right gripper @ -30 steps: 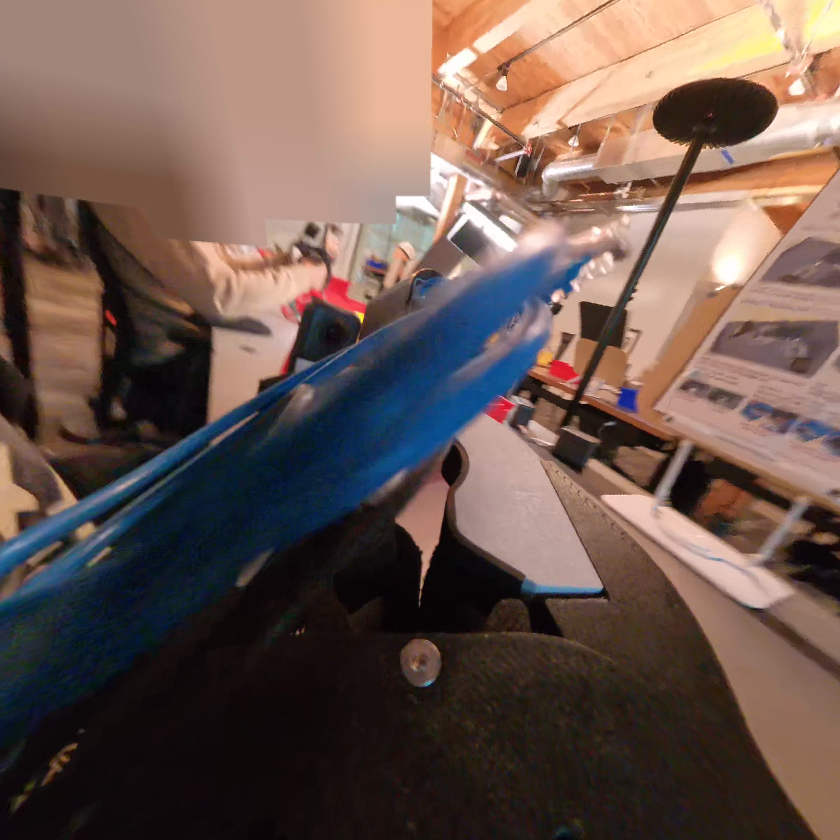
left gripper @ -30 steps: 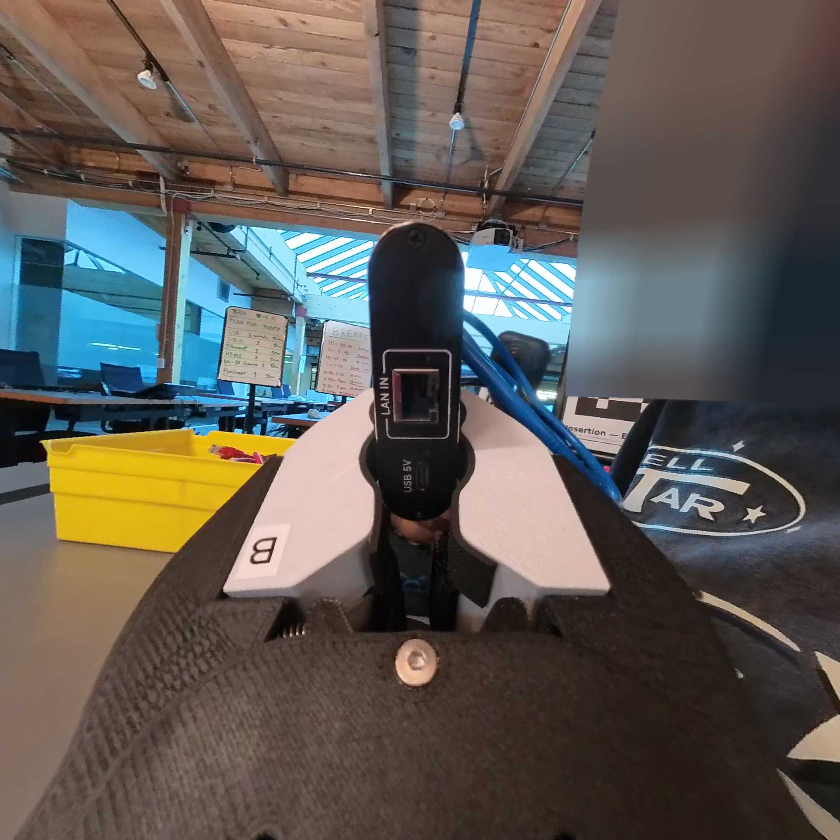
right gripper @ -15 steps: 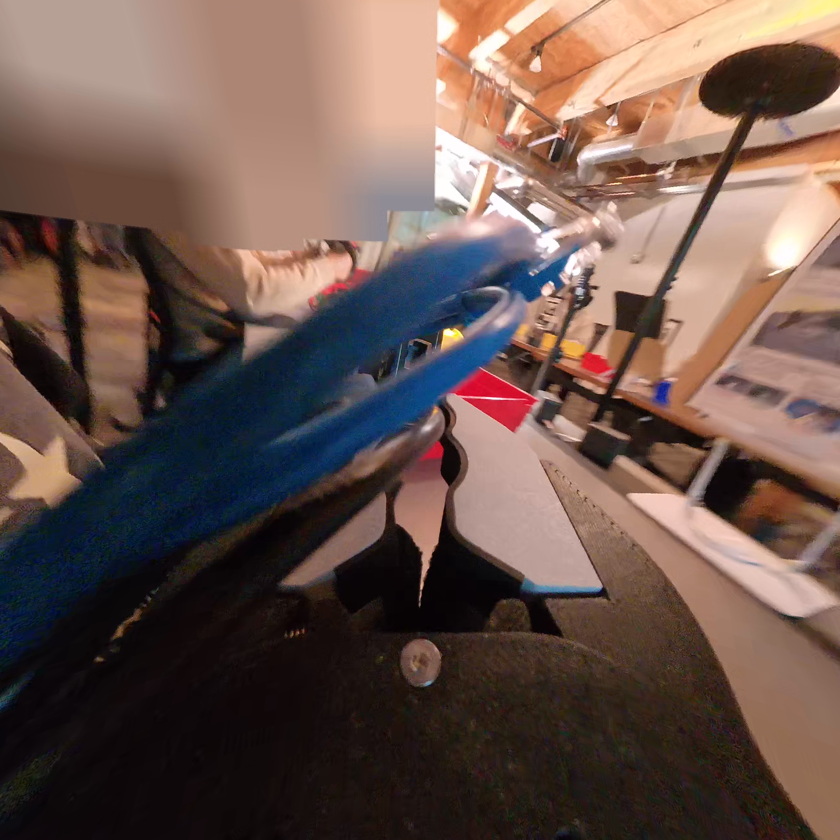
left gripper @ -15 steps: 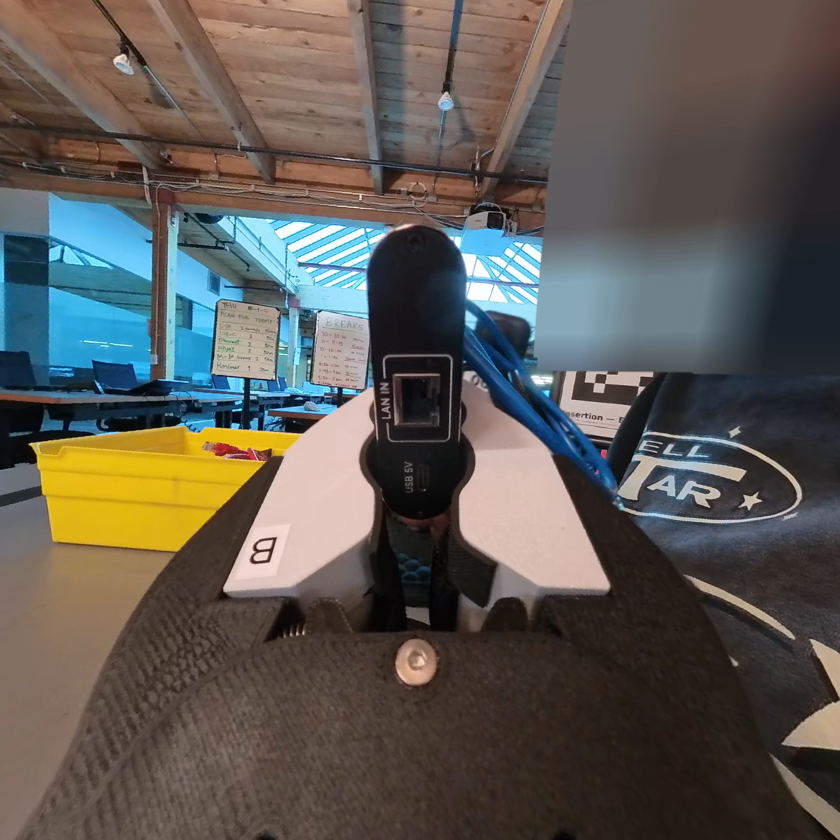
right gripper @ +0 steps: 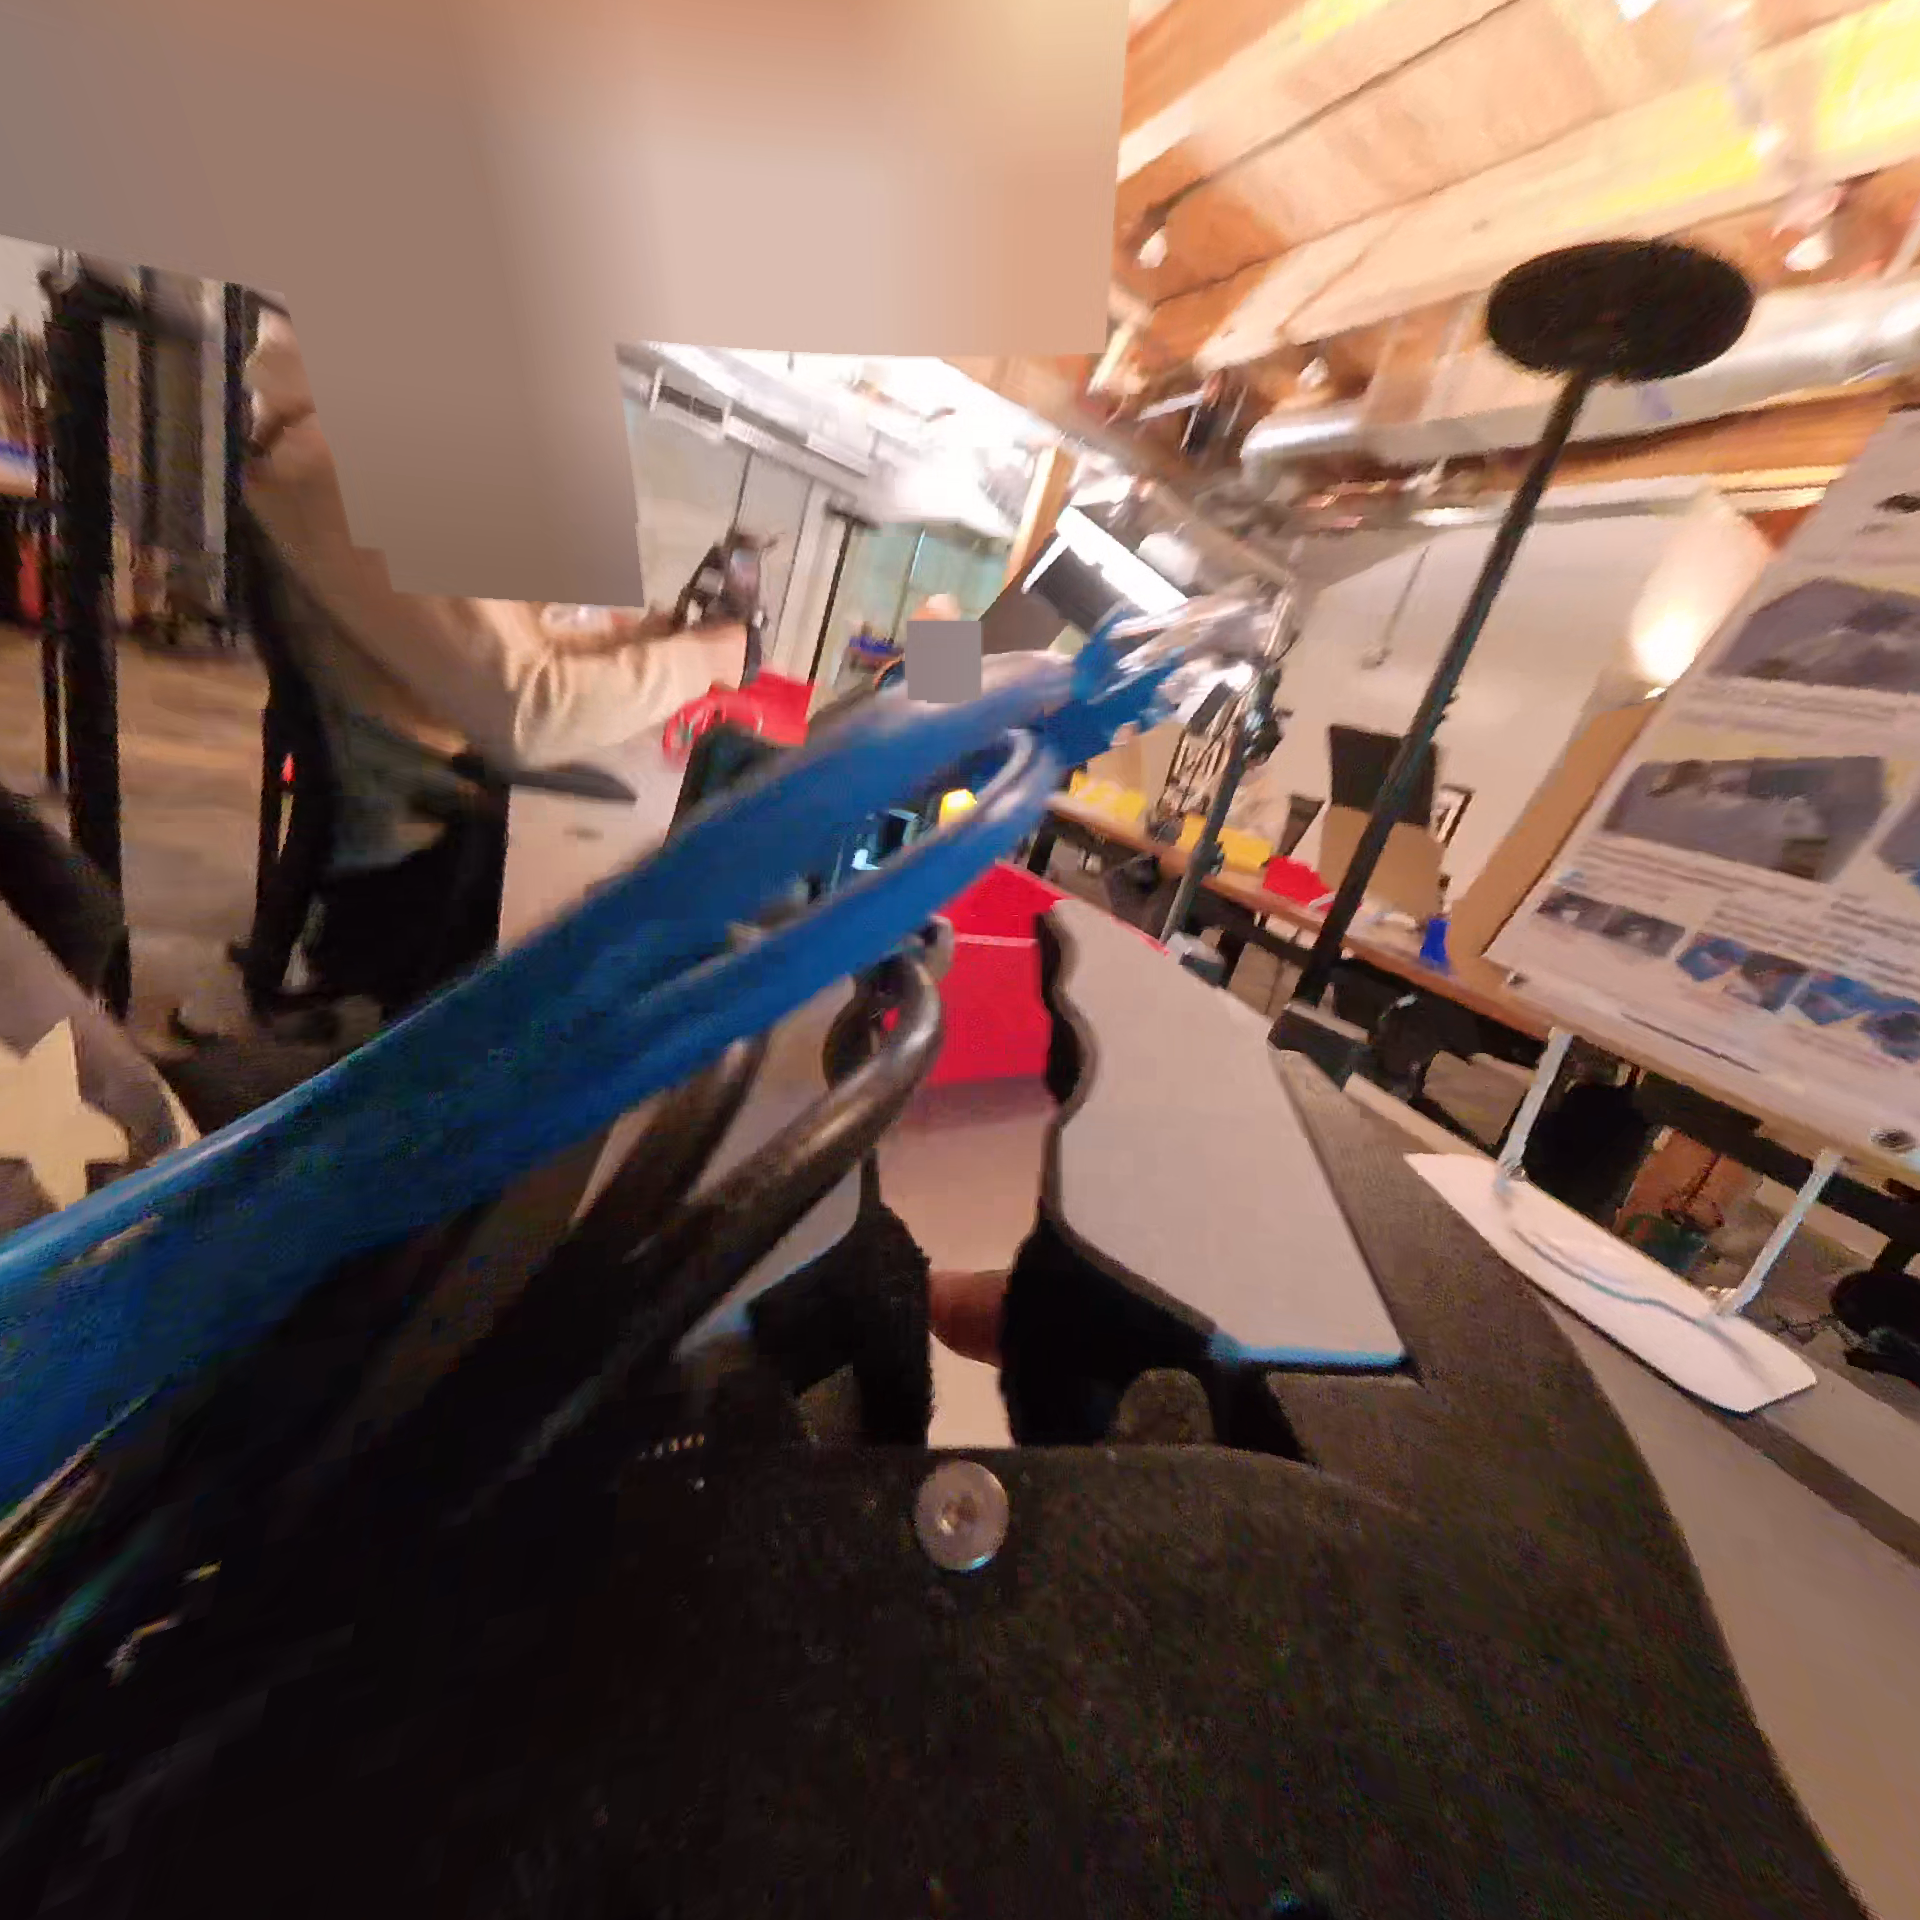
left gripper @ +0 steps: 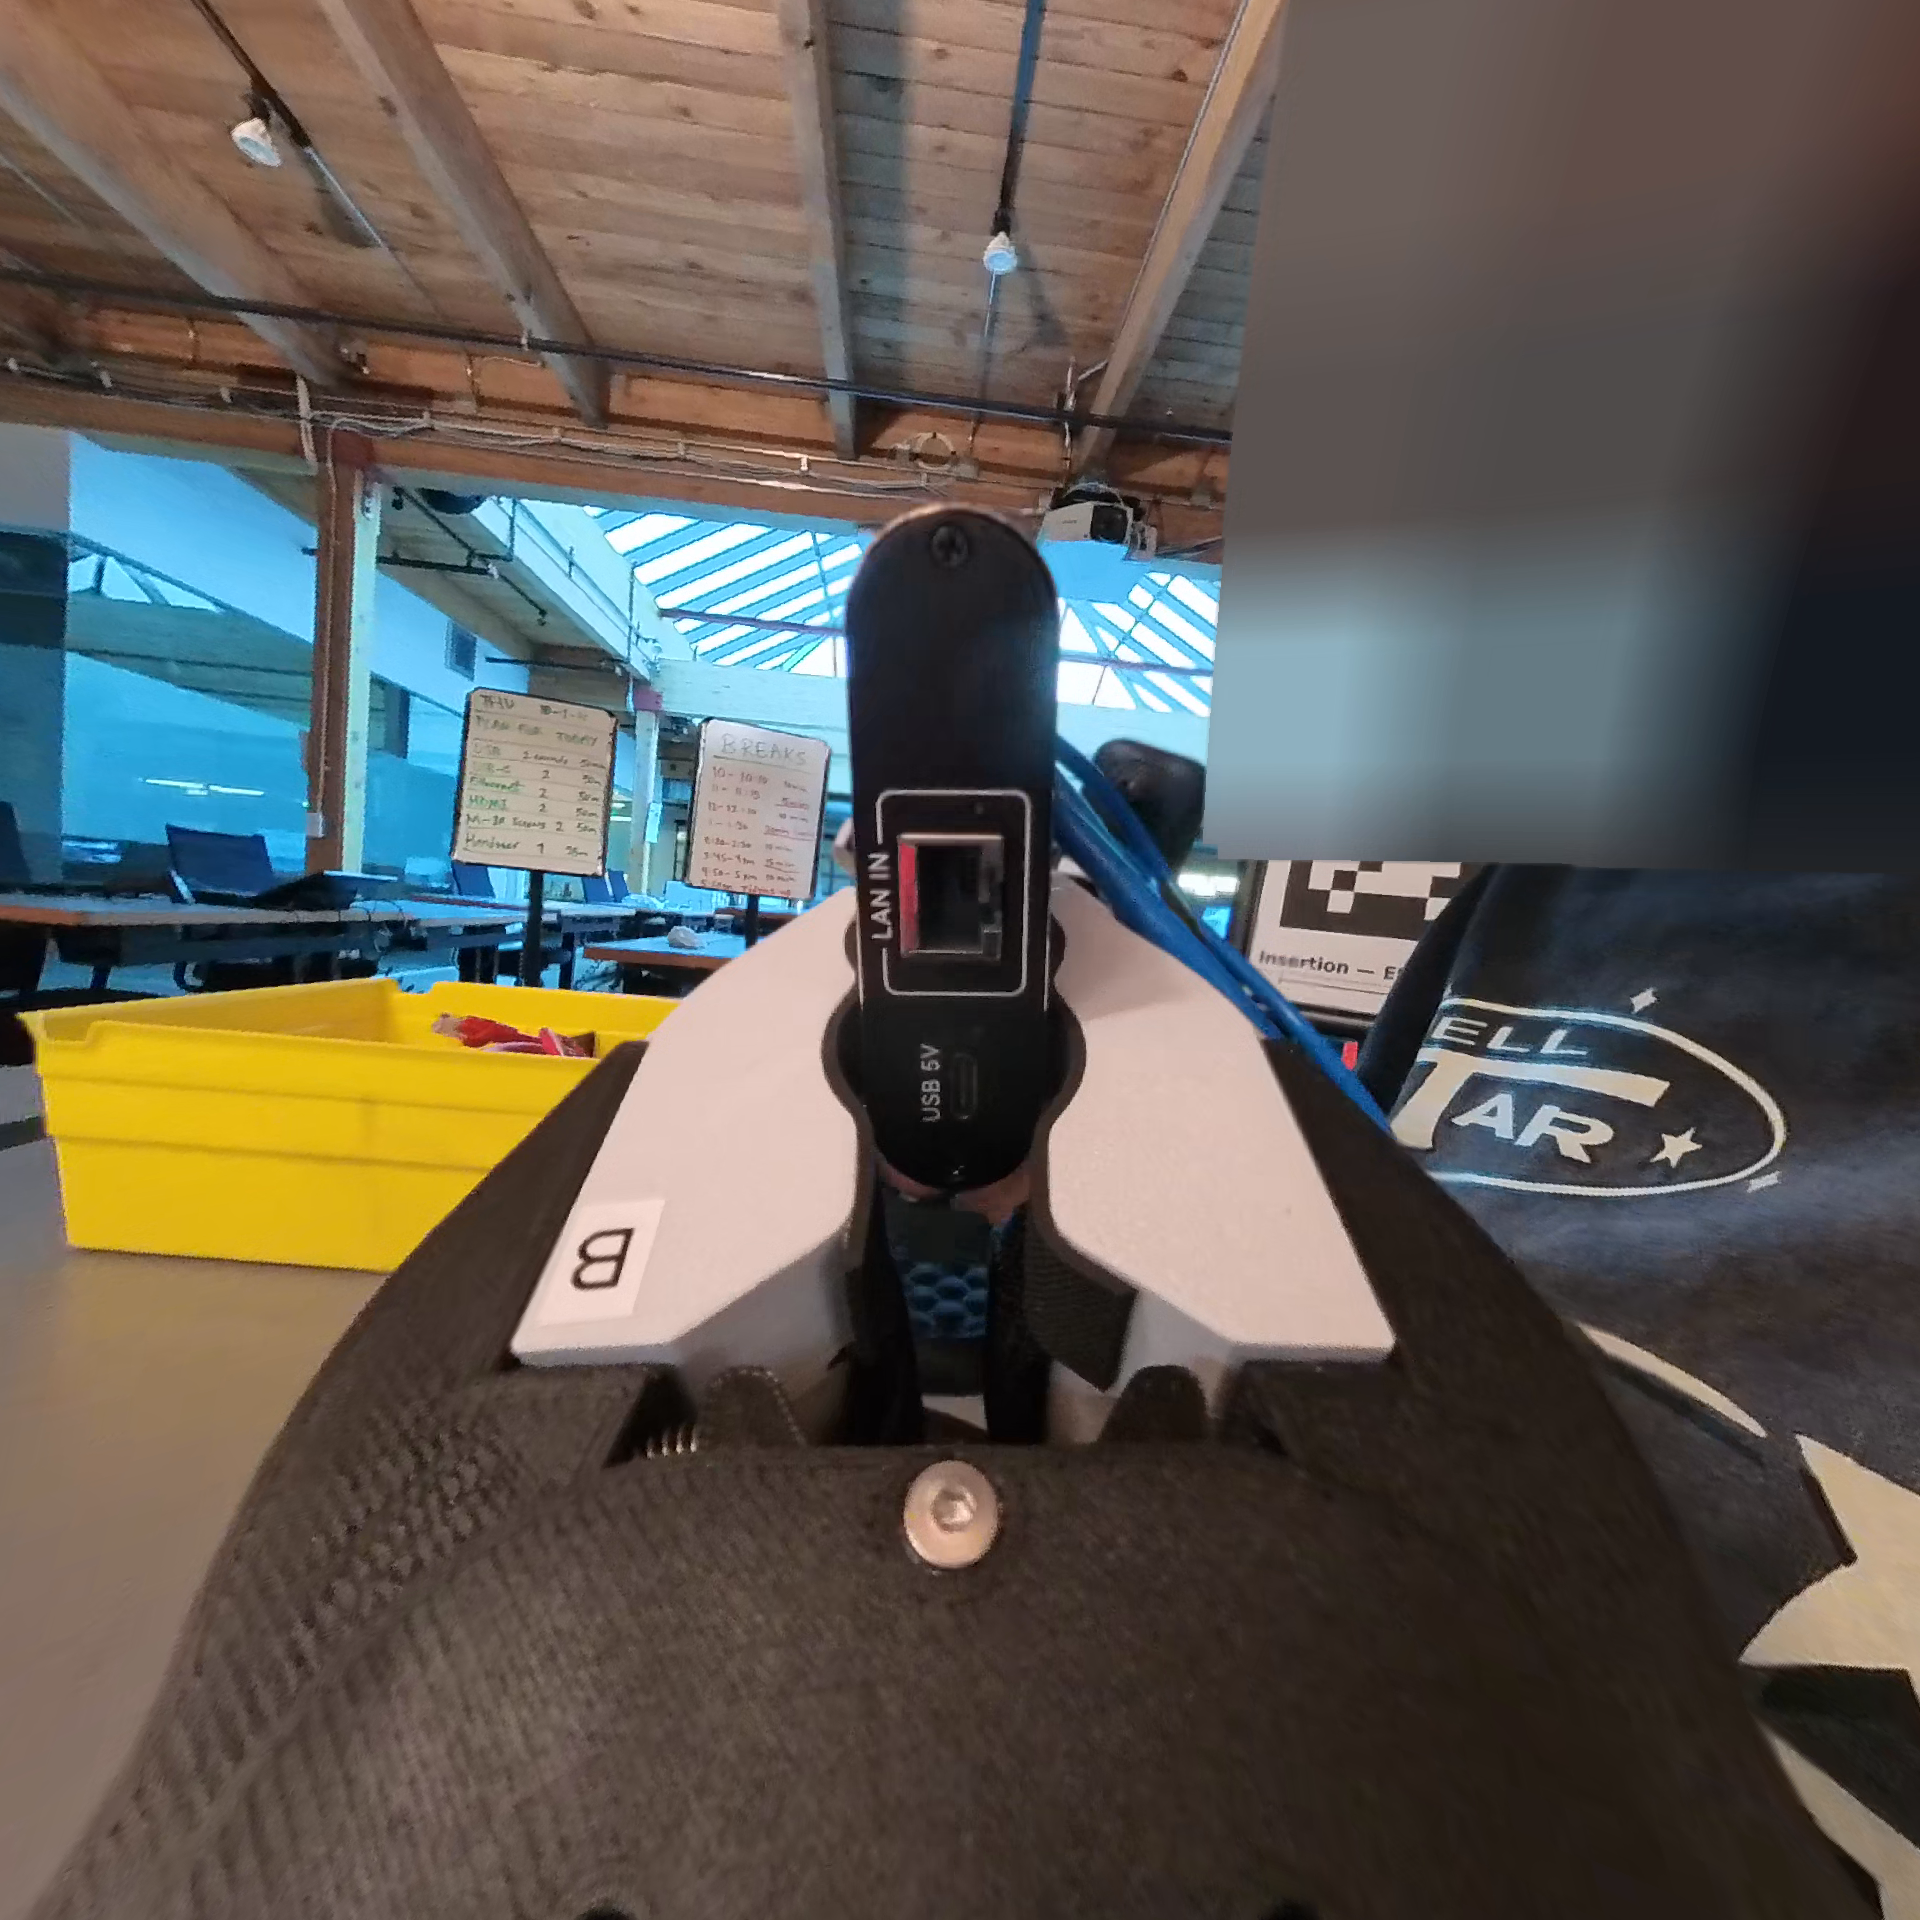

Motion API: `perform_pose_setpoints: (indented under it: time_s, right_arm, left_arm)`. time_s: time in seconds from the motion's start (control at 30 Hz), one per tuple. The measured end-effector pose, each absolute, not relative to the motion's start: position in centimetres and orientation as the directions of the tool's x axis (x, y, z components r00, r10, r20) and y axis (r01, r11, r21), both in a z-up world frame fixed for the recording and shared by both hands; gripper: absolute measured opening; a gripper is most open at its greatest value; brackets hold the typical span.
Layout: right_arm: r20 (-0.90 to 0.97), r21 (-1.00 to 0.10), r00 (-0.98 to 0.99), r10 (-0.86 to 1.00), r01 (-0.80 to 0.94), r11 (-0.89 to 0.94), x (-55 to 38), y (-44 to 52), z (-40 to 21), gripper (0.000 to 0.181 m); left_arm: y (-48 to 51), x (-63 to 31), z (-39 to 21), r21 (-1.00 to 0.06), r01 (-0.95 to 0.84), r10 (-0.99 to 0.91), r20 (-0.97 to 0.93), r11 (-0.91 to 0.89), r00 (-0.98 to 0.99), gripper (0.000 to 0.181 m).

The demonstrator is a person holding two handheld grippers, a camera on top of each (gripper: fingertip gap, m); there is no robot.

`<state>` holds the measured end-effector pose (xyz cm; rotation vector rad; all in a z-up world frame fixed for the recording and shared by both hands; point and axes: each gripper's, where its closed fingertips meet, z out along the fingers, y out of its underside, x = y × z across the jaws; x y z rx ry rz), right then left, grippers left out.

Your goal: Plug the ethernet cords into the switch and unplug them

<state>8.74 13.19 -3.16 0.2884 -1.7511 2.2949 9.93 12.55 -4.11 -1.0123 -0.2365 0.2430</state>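
- Left tool (left gripper: pixel 951 1049) pinches the black switch (left gripper: pixel 948 831) upright.
- Right tool (right gripper: pixel 987 997) is spread apart; blue ethernet cords (right gripper: pixel 582 997) cross beside its left finger.
- Behind the switch sits a yellow bin (left gripper: pixel 260 1122).

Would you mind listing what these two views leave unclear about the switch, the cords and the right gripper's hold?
- Switch, left wrist view: only one end face shows; its far side, where blue cords run, is hidden by its body.
- Cord plugs, right wrist view: motion-blurred.
- Right gripper: blurred cords cover its left finger, so its hold is unclear.
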Motion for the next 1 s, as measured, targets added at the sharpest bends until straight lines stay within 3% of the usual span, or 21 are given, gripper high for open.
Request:
perform_pose_setpoints:
  time_s: [0.03, 0.1, 0.2, 0.33, 0.63, 0.67, 0.8, 1.0]
  right_arm:
    - [0.282, -0.913, -0.958, 0.061, -0.287, -0.291, 8.8, 13.7, -2.7, 0.017]
    - [0.261, -0.930, -0.964, -0.045, -0.239, -0.279, 9.7, 13.8, -3.0, 0.019]
    - [0.219, -0.969, -0.969, -0.115, -0.201, -0.146, 9.9, 12.8, -4.9, 0.044]
    - [0.167, -0.962, -0.978, -0.128, -0.133, -0.238, 10.1, 12.9, -4.0, 0.017]
    - [0.127, -0.984, -0.979, -0.157, -0.104, -0.145, 10.0, 12.2, -5.5, 0.009]
    - [0.138, -0.982, -0.979, -0.150, -0.116, -0.147, 10.0, 12.2, -5.5, 0.017]
    - [0.197, -0.972, -0.977, -0.084, -0.183, -0.150, 9.6, 12.0, -5.3, 0.012]
    - [0.159, -0.967, -0.986, -0.052, -0.145, -0.211, 9.1, 11.8, -4.9, 0.012]
  left_arm:
    - [12.4, 10.0, -4.0, -0.849, -0.086, 0.299, 0.088, 0.521, 0.950, 0.026]
    - [12.4, 10.0, -4.0, -0.848, -0.068, 0.287, 0.101, 0.525, 0.953, 0.026]
    - [12.5, 10.0, -4.1, -0.854, -0.072, 0.289, 0.094, 0.515, 0.953, 0.026]
    - [12.6, 9.9, -4.2, -0.857, -0.063, 0.290, 0.103, 0.511, 0.951, 0.027]
    - [13.0, 9.7, -4.6, -0.876, -0.072, 0.308, 0.089, 0.476, 0.947, 0.027]
    - [13.0, 9.7, -4.6, -0.876, -0.071, 0.308, 0.091, 0.476, 0.947, 0.027]
    - [12.8, 9.4, -4.6, -0.870, -0.059, 0.313, 0.112, 0.490, 0.943, 0.027]
    - [12.5, 9.0, -4.6, -0.874, -0.083, 0.367, 0.114, 0.479, 0.923, 0.027]
